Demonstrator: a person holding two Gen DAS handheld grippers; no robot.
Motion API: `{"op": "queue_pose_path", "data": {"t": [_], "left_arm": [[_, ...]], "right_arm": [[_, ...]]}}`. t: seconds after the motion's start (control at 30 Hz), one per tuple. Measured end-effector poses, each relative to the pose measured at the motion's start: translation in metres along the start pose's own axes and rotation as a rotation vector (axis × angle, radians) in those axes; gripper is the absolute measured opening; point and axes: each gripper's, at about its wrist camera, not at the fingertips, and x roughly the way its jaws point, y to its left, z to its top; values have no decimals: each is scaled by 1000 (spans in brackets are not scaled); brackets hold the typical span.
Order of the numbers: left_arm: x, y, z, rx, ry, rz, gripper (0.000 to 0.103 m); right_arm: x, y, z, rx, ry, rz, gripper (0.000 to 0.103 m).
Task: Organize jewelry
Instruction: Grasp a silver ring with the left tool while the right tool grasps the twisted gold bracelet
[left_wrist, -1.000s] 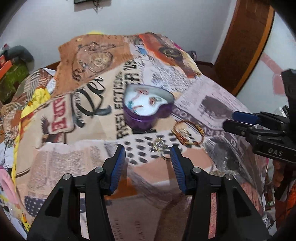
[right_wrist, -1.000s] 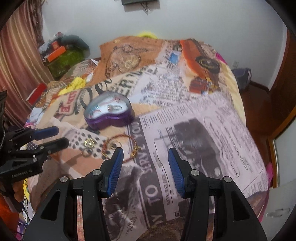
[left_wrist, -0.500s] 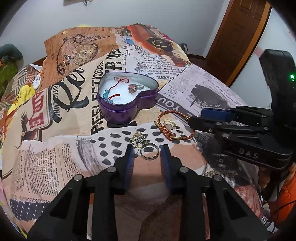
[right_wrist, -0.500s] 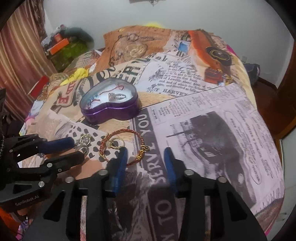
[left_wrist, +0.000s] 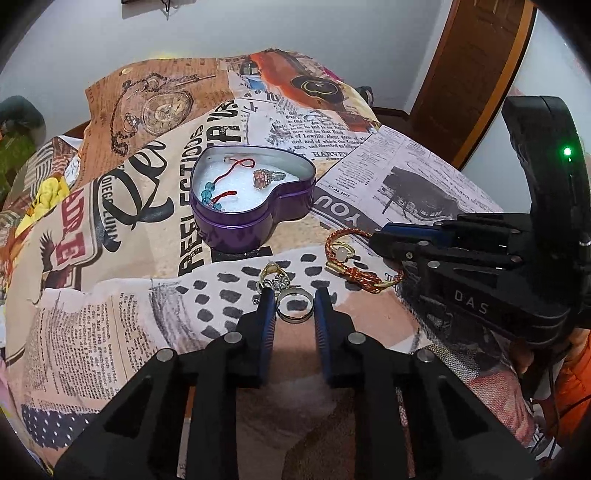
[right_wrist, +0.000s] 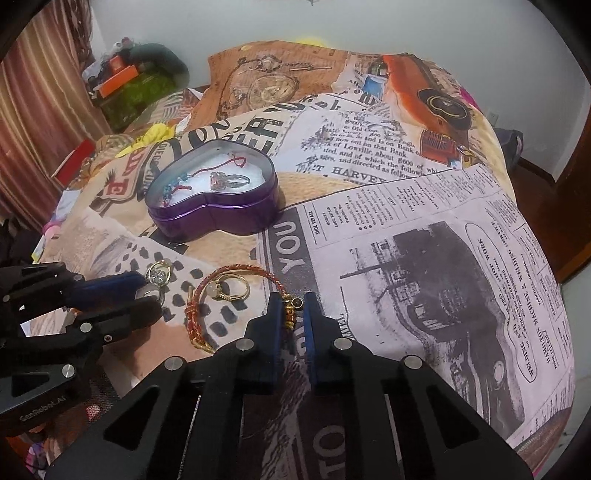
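My left gripper (left_wrist: 294, 308) has its jaws closing around the plain ring (left_wrist: 294, 305), which lies flat on the bedspread (left_wrist: 110, 332) right between the blue pads. The pads look to be at the ring's sides or a hair off; I cannot tell whether they press yet. My right gripper (right_wrist: 291, 314) is pinched nearly shut on the gold clasp end of the red braided bracelet (right_wrist: 236, 271), the clasp standing up between the pads.

Take the purple heart-shaped tin (left_wrist: 255, 206) as the landmark. The plain ring sits on the near side of it, toward me, with a sparkly ring (left_wrist: 275, 278) just beyond my left fingertips, between them and the tin. The bracelet lies near the tin's front right, looping away from my right fingers toward the left gripper, and a gold ring with a pale stone (right_wrist: 229, 288) rests inside its loop. In the tin already: a big stone ring (left_wrist: 267, 177) and a red cord with blue beads (left_wrist: 221, 188) on white lining.

The tin lies straight ahead and beyond both hands, and my left hand is the nearer. I judge the coming move a lift and a short carry forward over the rim; the bracelet will dangle and may drag the loose ring.
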Motion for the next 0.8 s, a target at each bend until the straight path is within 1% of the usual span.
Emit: {"op": "queue_pose_path", "data": {"t": [0.3,0.53,0.8], "left_arm": [[-20,-1,3,4,-49,19,21],[-40,1,6,-5,-100,31,21],[-63,8,13,-20,-161,49,21]], "right_arm": [[-14,-2,1,23,-31,7,8],[-38,1,6,24,-91,-19,7],[-54,6,14,24,-140,-29,7]]}}
